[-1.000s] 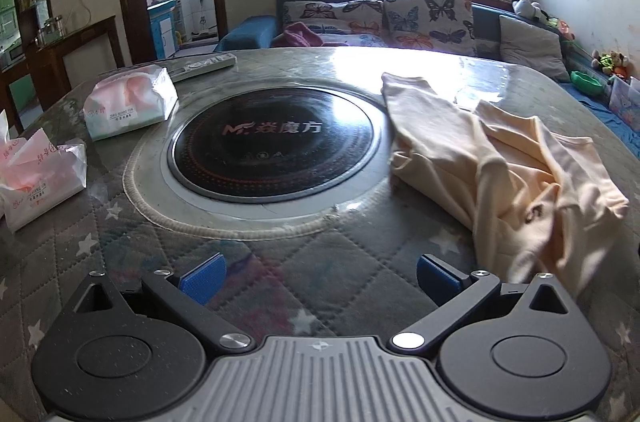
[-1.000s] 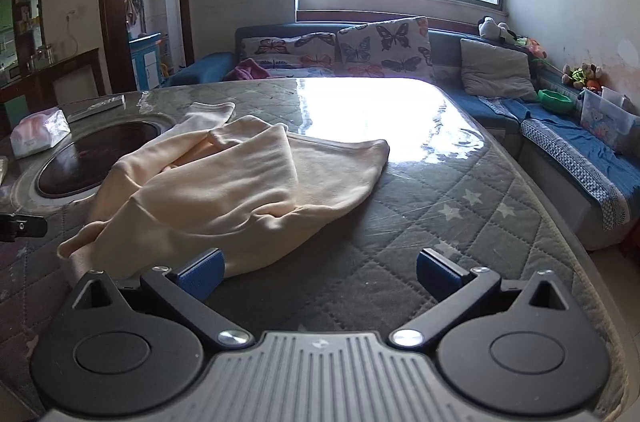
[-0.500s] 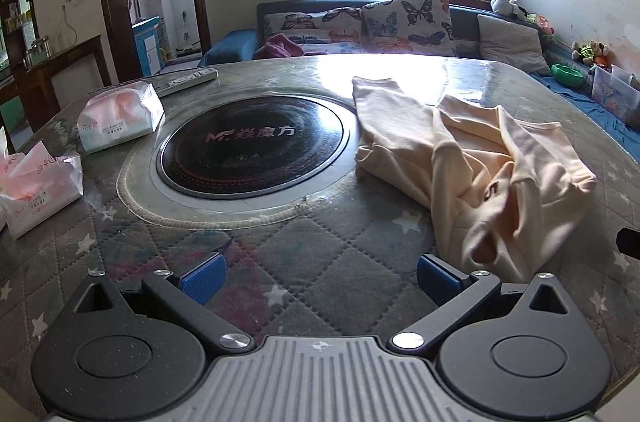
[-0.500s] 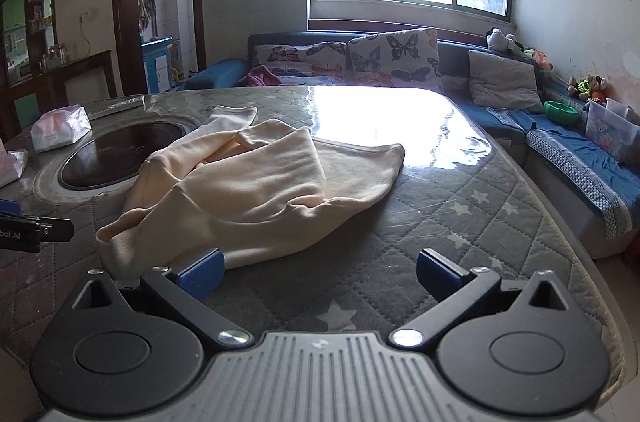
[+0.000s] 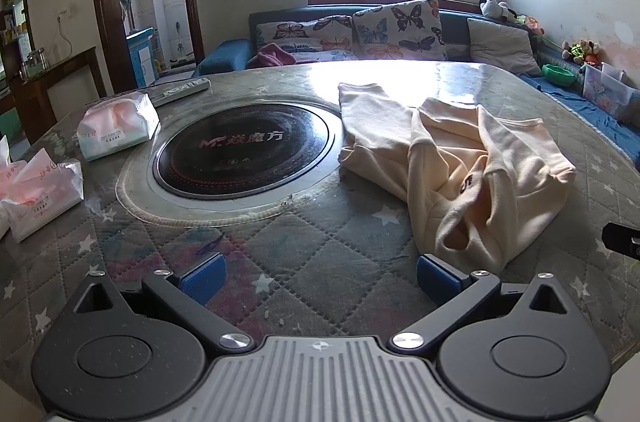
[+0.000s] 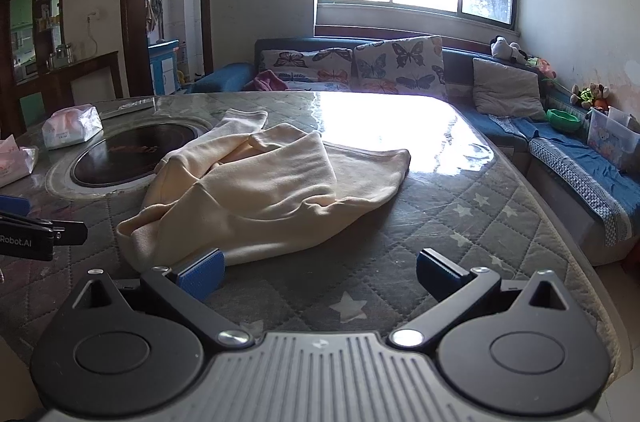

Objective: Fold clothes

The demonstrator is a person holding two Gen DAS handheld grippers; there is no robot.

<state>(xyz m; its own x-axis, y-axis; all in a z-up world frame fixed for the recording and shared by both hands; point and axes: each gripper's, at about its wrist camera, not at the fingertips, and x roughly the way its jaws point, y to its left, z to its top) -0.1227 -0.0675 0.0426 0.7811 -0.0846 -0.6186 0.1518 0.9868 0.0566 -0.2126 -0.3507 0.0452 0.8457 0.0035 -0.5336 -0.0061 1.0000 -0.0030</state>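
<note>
A crumpled cream sweatshirt lies on the quilted grey table cover, right of the round cooktop. It also shows in the right wrist view, spread in loose folds. My left gripper is open and empty, held above the table's near edge, its right pad close to the garment's near hem. My right gripper is open and empty, its left pad just short of the garment's near edge. The left gripper's body shows at the left edge of the right wrist view.
A round black induction cooktop is set into the table. Tissue packs and a remote sit at the left. A sofa with butterfly cushions lies beyond. The table's right edge drops to a blue bench.
Both grippers have drawn back and risen, so the table and sweatshirt look farther and lower. The sweatshirt has not moved. Both stay open.
</note>
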